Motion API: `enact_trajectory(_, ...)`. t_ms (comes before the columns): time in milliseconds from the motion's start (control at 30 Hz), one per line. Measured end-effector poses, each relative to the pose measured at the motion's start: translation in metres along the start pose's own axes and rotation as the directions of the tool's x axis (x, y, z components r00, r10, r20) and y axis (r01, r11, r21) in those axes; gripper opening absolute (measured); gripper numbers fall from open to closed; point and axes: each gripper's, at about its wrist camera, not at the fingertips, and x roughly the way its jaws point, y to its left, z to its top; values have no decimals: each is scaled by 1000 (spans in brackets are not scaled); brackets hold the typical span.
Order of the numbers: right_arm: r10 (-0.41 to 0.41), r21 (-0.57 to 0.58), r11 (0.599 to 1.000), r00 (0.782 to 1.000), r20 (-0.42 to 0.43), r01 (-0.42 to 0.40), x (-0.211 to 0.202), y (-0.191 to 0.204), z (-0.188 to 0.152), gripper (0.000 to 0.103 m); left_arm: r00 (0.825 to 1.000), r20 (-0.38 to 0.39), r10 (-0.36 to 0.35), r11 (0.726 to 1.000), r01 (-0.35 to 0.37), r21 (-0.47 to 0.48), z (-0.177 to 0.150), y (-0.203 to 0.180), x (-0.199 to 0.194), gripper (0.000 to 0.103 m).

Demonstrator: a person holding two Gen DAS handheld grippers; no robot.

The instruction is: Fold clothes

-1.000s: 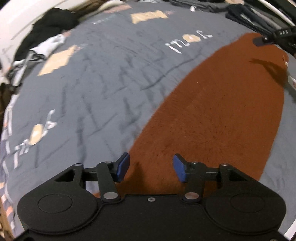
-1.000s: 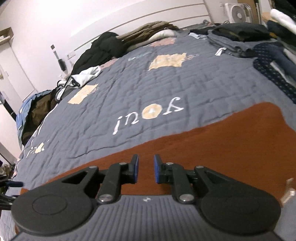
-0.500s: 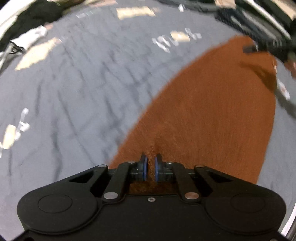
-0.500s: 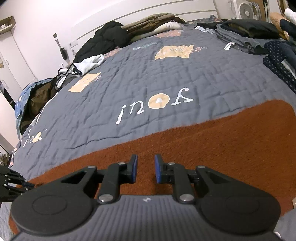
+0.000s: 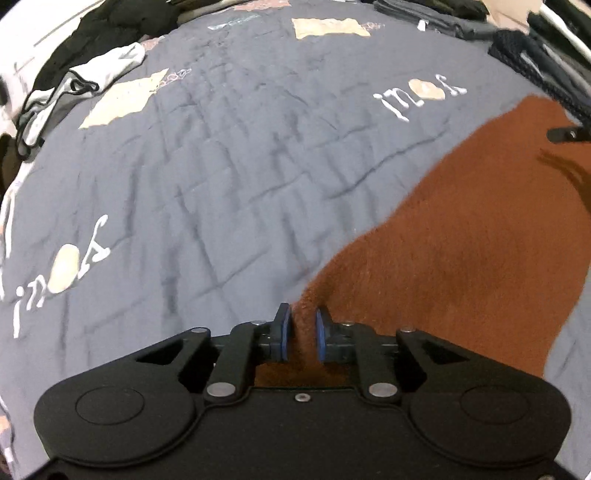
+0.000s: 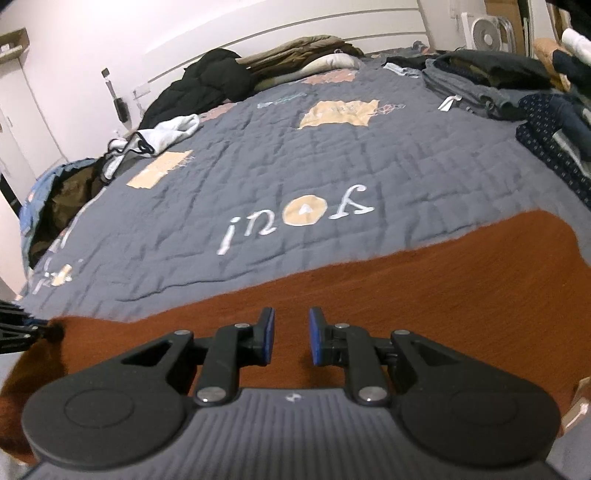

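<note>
1. Broadly, a grey quilt (image 6: 369, 166) covered the bed below a white wall (image 6: 184, 33).
2. Piled clothes (image 6: 480, 77) and a fan (image 6: 487, 33) lined its edges.
3. The rust-brown garment (image 5: 461, 240) lay flat on it.
4. The left gripper (image 5: 302, 334) pinched a garment corner; the right gripper (image 6: 291, 341) hovered above, jaws slightly parted, empty.

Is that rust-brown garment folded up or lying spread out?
Spread out: the rust-brown garment lies mostly flat on the quilt, one corner pinched by the left gripper.

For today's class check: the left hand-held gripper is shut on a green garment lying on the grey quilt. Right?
Wrong colour. The left wrist view shows the left hand-held gripper shut on a rust-brown garment, lying on the grey quilt.
</note>
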Motion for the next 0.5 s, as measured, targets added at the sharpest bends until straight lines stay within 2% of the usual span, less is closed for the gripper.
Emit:
enact_trajectory(33,-9,8,1000,1000,-7,10,3,-4,0,19,1000,6,4,1000,-4,8,-4,-1,-7,30)
enact_trajectory(67,-17,15,1000,1000,-15,17,6,-9,0,19,1000,12,7,1000,-7,13,-7,-1,-14,33)
enact_trajectory(200,-25,50,998,999,-39,27,19,-24,3,22,999,37,-19,999,20,-30,-25,-2,-40,36)
enact_trajectory(267,-7,92,996,999,-51,11,24,-31,6,30,999,38,-18,999,19,-35,-36,-6,-47,40)
enact_trajectory(333,26,120,993,998,-65,-18,30,-35,9,43,999,39,-19,998,21,-52,-46,-8,-50,40)
enact_trajectory(433,61,75,996,994,-86,-54,40,-27,15,55,999,37,-7,997,10,-80,-62,-11,-52,40)
enact_trajectory(500,76,29,997,992,-102,-74,47,-18,16,58,999,39,-1,995,5,-95,-71,-13,-55,40)
